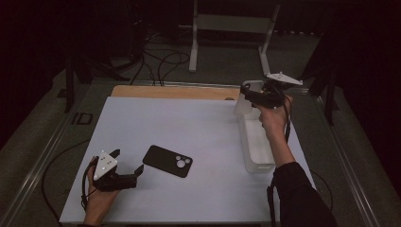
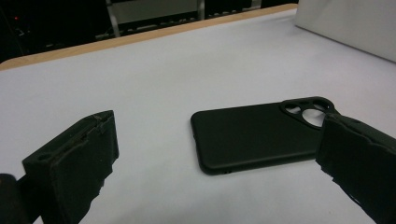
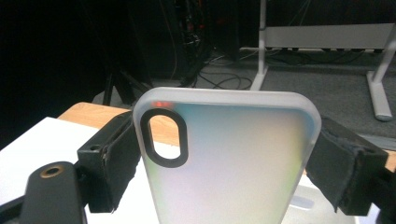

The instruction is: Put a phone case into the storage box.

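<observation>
Your right gripper is gripping a frosted, see-through phone case by its two long edges, with the jaws standing wide and a pad pressing on each side. In the right gripper view the case is standing upright between the pads, its dark-rimmed camera cut-out at the upper left. You are holding it in the air above the far end of the long white bin, which is sitting at the right side of the white table. Your left gripper is resting low at the near left of the table with its jaws spread wide and nothing between the pads. A black phone case is lying flat on the table just beyond it; in the left gripper view that case is lying ahead of the jaws, its camera end beside the right pad.
</observation>
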{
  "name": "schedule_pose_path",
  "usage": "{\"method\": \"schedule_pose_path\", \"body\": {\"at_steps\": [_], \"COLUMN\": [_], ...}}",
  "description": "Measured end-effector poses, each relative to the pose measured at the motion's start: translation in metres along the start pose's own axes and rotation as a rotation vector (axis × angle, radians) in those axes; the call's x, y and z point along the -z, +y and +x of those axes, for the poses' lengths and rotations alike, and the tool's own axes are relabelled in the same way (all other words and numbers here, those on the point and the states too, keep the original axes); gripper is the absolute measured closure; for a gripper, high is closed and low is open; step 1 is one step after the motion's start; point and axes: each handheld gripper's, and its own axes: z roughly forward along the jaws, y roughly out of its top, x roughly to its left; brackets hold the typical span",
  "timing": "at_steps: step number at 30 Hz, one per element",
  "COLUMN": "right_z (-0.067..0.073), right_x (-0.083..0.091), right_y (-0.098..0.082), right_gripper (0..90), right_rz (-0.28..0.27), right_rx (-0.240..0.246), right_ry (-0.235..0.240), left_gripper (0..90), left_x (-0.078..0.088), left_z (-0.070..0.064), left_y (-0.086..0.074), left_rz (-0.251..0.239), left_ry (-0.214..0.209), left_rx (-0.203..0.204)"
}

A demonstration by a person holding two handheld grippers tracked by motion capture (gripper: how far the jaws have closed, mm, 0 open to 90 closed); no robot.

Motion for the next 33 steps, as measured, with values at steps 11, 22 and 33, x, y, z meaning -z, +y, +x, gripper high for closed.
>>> {"method": "schedule_pose_path", "body": {"at_steps": [11, 22, 33], "right_z": [-0.013, -0.022, -0.031], "right_x": [-0.004, -0.008, -0.012], "right_y": [0.000, 0.001, -0.002], "right_gripper": [16.6, 16.6, 16.6], "right_rz": [0.007, 0.018, 0.035], "right_rx": [-0.001, 0.007, 0.004], "right_ry": [-0.054, -0.105, -0.144], "left_gripper": [0.0, 0.0, 0.0], "left_x": [0.000, 0.000, 0.000], "left_z": [0.000, 0.000, 0.001], "left_y": [0.000, 0.000, 0.000], "left_rz": [-0.001, 0.000, -0.003], "left_ry": [0.000, 0.000, -0.001], "left_rx": [0.001, 0.005, 0.007]}}
